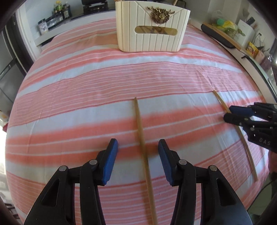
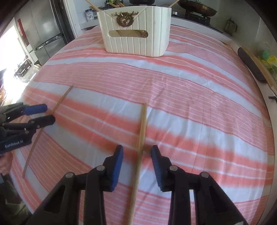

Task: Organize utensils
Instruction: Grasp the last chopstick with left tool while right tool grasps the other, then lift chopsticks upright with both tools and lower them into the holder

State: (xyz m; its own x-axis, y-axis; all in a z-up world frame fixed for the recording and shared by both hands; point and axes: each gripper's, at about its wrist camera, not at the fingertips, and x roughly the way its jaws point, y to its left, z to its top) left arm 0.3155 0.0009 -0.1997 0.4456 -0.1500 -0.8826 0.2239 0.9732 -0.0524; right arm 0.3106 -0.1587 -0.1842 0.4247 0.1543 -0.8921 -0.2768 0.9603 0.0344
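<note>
Two wooden chopsticks are lying well apart on a striped cloth, each running lengthwise toward the far edge of the table, and each is sitting between the parted fingers of a hand-held gripper. The left chopstick (image 1: 142,143) is passing up the gap of the left gripper (image 1: 138,147), whose blue pads (image 1: 110,159) are standing wide on either side of it, apart from the wood and gripping nothing. The right chopstick (image 2: 141,138) is lying the same way in the gap of the right gripper (image 2: 137,152), whose jaws are likewise spread and touching nothing. From the left wrist view the right gripper is showing at the right edge of the table, its fingertips straddling the right chopstick; from the right wrist view the left gripper is showing at the left edge, its fingertips over the left chopstick. A cream ribbed holder (image 1: 152,29) with a gold deer-head badge (image 1: 160,15) and a slot window is standing upright near the middle of the far edge, with more chopsticks (image 2: 92,6) sticking up out of it. The pink-and-white cloth (image 1: 86,86) is covering the table, slightly creased. Beyond the far edge, bottles (image 1: 60,8) are standing on a counter.
</note>
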